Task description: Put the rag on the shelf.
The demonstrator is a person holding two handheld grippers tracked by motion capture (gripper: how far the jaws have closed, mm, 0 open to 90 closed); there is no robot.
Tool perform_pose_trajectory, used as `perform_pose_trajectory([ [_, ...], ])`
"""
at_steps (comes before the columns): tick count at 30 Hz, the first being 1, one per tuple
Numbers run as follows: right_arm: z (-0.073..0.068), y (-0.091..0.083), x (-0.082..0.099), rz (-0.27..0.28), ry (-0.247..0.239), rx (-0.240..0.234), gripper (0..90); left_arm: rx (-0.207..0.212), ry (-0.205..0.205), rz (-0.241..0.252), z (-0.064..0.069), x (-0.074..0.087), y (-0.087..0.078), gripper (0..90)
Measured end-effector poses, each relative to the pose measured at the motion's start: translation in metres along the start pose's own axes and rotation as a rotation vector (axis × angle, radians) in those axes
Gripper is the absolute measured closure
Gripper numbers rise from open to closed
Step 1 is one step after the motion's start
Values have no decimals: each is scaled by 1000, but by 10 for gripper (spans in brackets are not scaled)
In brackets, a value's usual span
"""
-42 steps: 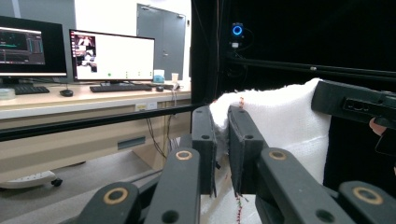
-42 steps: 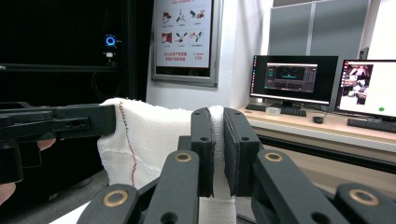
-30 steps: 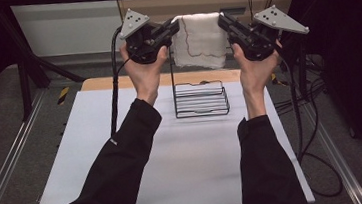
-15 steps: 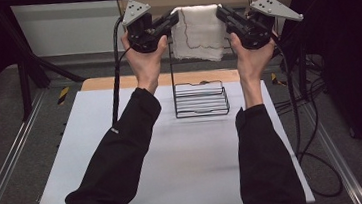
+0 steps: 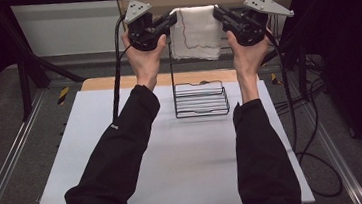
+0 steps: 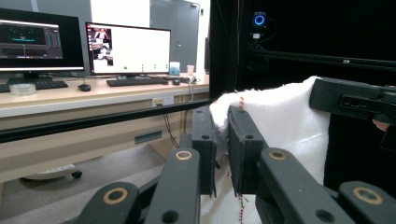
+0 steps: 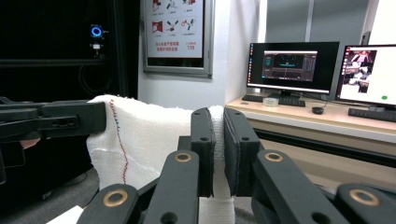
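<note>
A white cloth hung stretched between the two claws, held up high above the black wire rack that stood on the white worktop. The left claw was clamped shut on the cloth's left top corner, its jaws narrow with the fabric pinched between them, and the right claw gripped the right top corner in the same way. The cloth's lower edge hung just above the rack, with red stitching running down its face. Both forearms in dark sleeves reached forward past either side of the rack.
</note>
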State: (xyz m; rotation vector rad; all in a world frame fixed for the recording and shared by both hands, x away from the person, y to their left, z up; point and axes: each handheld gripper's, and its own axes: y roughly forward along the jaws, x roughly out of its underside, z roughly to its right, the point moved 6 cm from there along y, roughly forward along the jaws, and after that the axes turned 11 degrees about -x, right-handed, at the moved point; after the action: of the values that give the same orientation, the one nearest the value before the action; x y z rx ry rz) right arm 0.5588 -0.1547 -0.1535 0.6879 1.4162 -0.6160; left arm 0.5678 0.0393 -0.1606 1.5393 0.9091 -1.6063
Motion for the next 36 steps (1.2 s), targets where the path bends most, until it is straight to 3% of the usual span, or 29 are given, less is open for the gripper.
perform_pose_trajectory([
  [11,10,10,14,-28,-4,-5,833,1,-3,-24,-5,13,9,819],
  [19,17,14,21,-41,4,-8,833,-6,19,-39,-6,20,14,819],
  [25,15,16,28,-51,-3,-14,833,-9,2,-48,-9,30,14,819],
  [31,15,14,37,-70,5,-13,833,1,18,-59,-7,37,13,819],
  [36,14,11,41,-104,-16,-5,833,4,23,-69,-5,42,13,819],
])
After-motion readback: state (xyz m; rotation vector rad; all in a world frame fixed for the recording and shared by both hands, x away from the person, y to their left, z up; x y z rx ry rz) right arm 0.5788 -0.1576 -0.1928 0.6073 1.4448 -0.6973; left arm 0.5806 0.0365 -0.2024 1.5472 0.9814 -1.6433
